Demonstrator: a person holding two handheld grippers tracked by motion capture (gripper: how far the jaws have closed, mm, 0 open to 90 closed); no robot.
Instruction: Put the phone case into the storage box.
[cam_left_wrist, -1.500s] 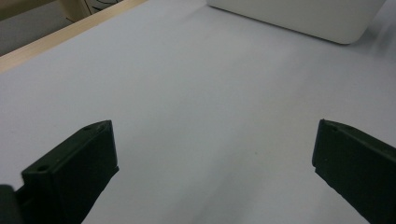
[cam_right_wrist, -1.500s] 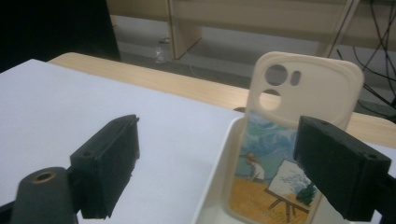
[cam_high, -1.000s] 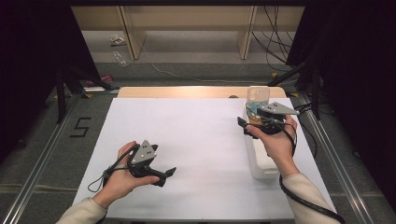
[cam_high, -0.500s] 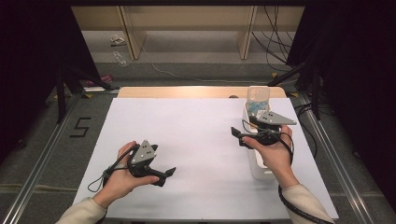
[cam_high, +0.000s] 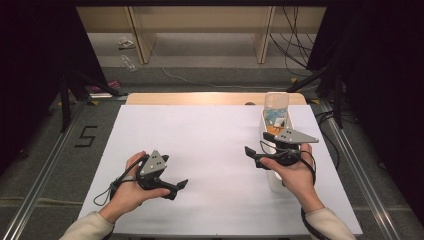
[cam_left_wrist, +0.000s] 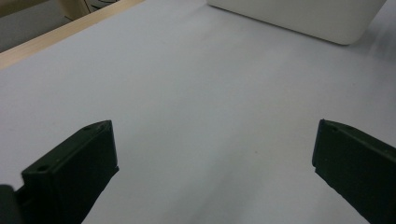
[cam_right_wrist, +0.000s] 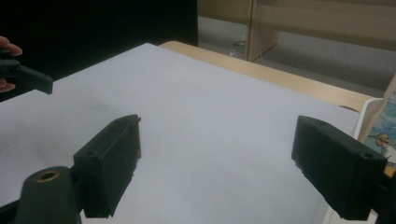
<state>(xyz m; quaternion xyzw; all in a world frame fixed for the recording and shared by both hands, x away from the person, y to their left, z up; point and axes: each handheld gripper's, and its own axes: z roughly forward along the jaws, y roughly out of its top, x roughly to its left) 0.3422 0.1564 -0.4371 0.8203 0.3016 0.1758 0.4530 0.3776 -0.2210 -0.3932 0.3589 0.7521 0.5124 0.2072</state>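
My left gripper (cam_high: 176, 189) rests low over the white sheet (cam_high: 210, 140) at the near left, held in a hand. In the left gripper view its jaws (cam_left_wrist: 215, 133) stand wide open over bare sheet. My right gripper (cam_high: 252, 157) is at the right, pointing left beside a long white bin (cam_high: 263, 123). Its jaws (cam_right_wrist: 217, 135) are open in the right gripper view, with nothing between them.
The bin holds colourful printed items (cam_high: 274, 118), and a clear container (cam_high: 276, 101) stands at its far end. Its white wall (cam_left_wrist: 299, 18) lies ahead of the left gripper, and its rim (cam_right_wrist: 369, 114) lies at the right gripper's side. A wooden table edge (cam_high: 200, 98) runs along the back.
The right gripper has come nearer to the person and a little left along the bin. The left gripper has stayed where it was.
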